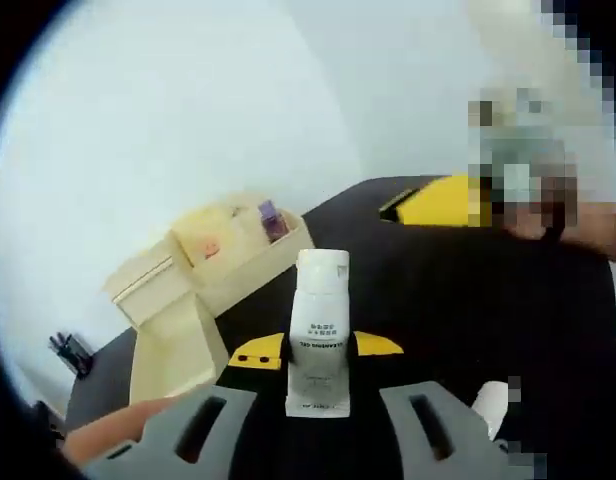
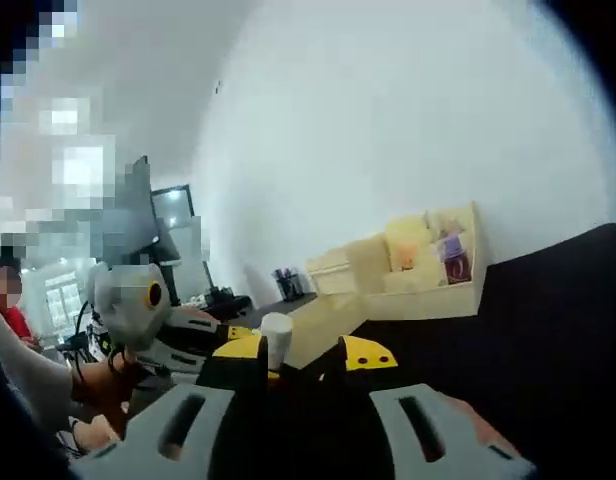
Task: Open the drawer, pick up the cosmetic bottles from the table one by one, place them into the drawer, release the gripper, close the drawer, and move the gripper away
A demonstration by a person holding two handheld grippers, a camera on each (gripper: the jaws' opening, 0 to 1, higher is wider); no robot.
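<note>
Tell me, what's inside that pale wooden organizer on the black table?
In the wooden organizer, a small purple item stands in a top compartment. Its drawer is pulled out, but the drawer's inside is hidden from this angle.

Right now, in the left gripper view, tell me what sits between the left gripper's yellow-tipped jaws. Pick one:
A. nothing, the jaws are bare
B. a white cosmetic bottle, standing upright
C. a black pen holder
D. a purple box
B: the white cosmetic bottle stands upright between the yellow tips of the left gripper, over the black table, with the wooden drawer organizer behind it.
</note>
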